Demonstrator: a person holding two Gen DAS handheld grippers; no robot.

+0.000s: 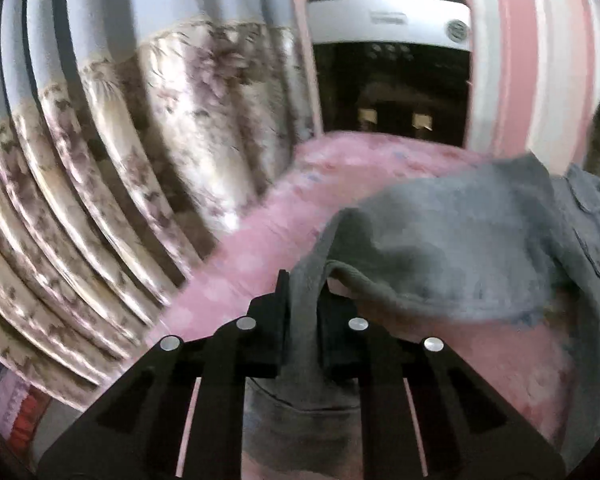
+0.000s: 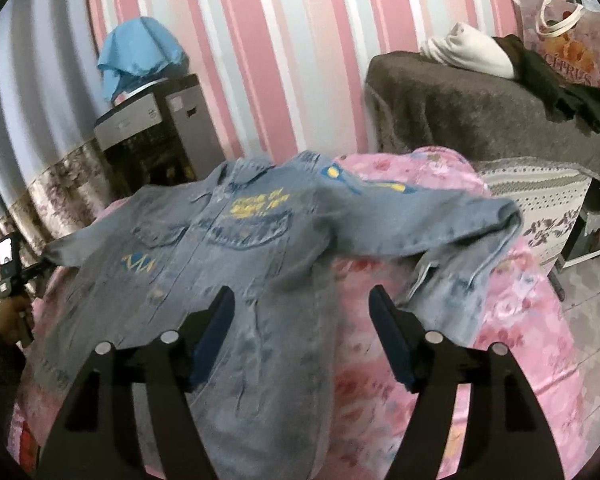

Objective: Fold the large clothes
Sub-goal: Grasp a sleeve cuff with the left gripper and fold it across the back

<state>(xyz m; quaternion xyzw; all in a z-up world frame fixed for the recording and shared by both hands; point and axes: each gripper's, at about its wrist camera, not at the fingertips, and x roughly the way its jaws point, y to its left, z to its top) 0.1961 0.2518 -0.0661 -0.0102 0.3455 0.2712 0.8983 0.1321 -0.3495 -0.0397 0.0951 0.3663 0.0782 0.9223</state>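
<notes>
Faded denim jacket (image 2: 236, 240), yellow lettering.

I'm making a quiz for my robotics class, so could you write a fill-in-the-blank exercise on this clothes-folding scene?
1. The left gripper is shut on a ____ of the faded blue denim jacket.
2. The right gripper hovers with its jaws ____, nothing between them.
3. The jacket lies on a floral bedspread coloured ____.
4. The lettering on the jacket's chest is ____.

Missing words: sleeve; open; pink; yellow
</notes>
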